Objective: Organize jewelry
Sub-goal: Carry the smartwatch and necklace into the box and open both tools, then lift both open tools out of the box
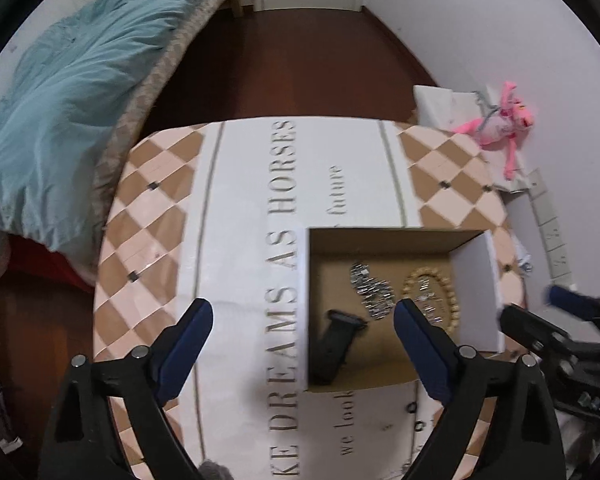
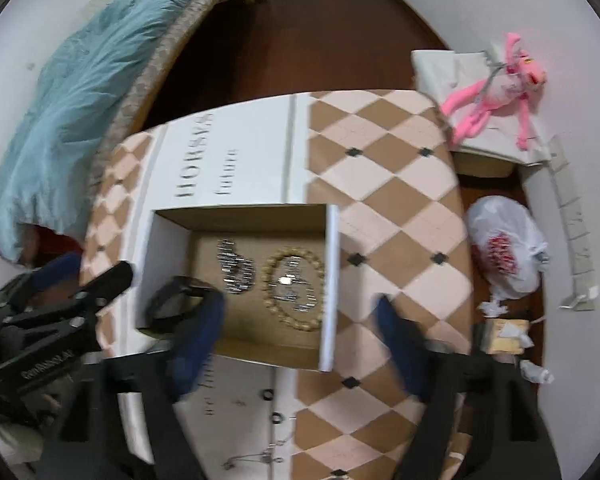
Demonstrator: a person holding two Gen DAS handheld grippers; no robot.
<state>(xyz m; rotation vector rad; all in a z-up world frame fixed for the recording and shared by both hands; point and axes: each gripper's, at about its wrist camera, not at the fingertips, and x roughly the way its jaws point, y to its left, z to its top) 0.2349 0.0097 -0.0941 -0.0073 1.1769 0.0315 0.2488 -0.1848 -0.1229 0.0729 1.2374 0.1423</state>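
Jewelry: a black watch strap (image 1: pixel 336 344), a silver chain bracelet (image 1: pixel 372 294) and a gold bead bracelet (image 1: pixel 432 300) lie on the floor of the open cardboard box (image 1: pixel 384 240); small dark rings (image 2: pixel 268 394) and a thin chain (image 2: pixel 256 458) lie loose on the desk (image 1: pixel 148 208) nearest me.
My left fingers (image 1: pixel 304 350): released, spread wide, nothing between them; one tip hangs over the box, the other over the desk.
My right fingers (image 2: pixel 300 336): released too, empty, straddling the box's near right corner.
Risk: the rings are tiny and flat; closing on them badly could, I judge, flick one off the desk edge. A finger catching the light box wall could tip it and spill the pieces.
Writing: desk print reads "DREAMS AS HORSES", "future", "we look"; the rest is cut off.
Beyond: pink plush toy (image 2: pixel 496 92) at the wall, blue duvet (image 1: pixel 64 120) on the bed.
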